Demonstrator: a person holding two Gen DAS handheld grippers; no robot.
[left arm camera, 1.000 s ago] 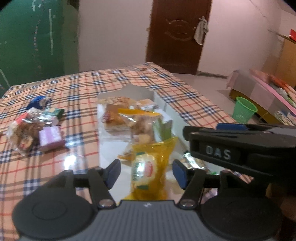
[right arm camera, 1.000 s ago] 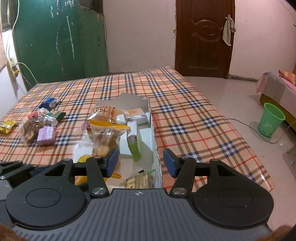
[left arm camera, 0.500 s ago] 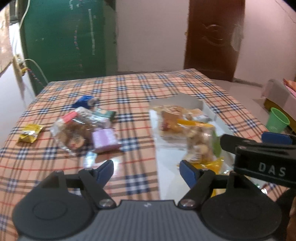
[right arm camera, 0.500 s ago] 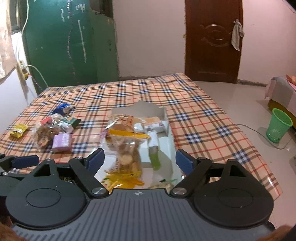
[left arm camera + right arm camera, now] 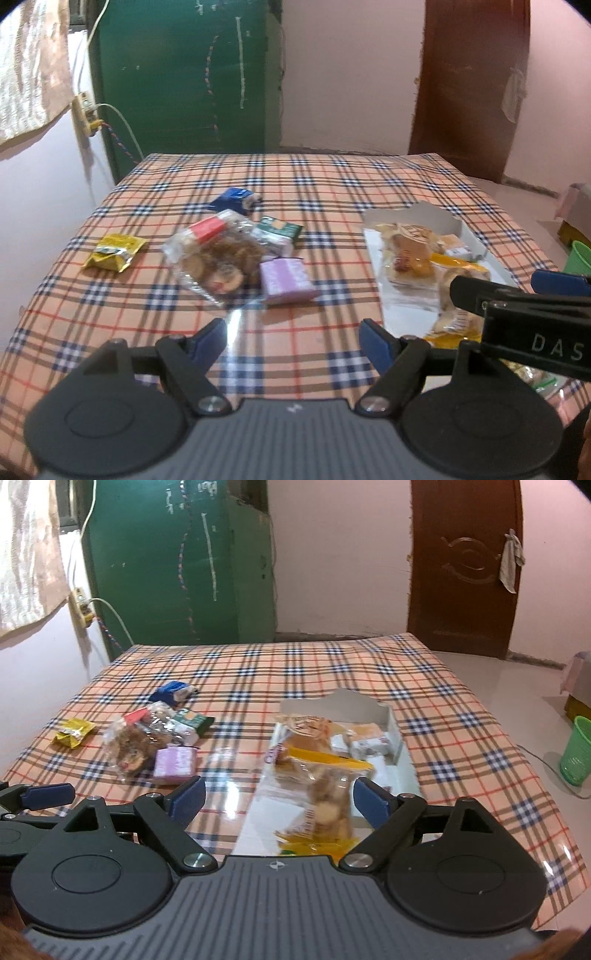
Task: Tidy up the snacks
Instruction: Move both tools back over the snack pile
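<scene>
A white cardboard box (image 5: 391, 716) on the plaid table holds several snack packets, with a clear cookie bag (image 5: 325, 794) at its front. It shows at the right in the left wrist view (image 5: 454, 225). Loose snacks lie to the left: a clear cookie bag (image 5: 218, 262), a purple packet (image 5: 286, 278), a green packet (image 5: 279, 229), a blue packet (image 5: 234, 199) and a yellow packet (image 5: 112, 253). My left gripper (image 5: 293, 338) is open and empty above the table, in front of the loose snacks. My right gripper (image 5: 277, 799) is open and empty just before the box.
The plaid table (image 5: 461, 738) ends at the right, with a green bin (image 5: 576, 751) on the floor beyond. A green cabinet (image 5: 177, 561) and a brown door (image 5: 465, 565) stand at the back. A wall socket with a cable (image 5: 86, 112) is at the left.
My left gripper has swung left, from over the box to the loose snacks. Both grippers have opened wider, and the right one has pulled back a little from the box.
</scene>
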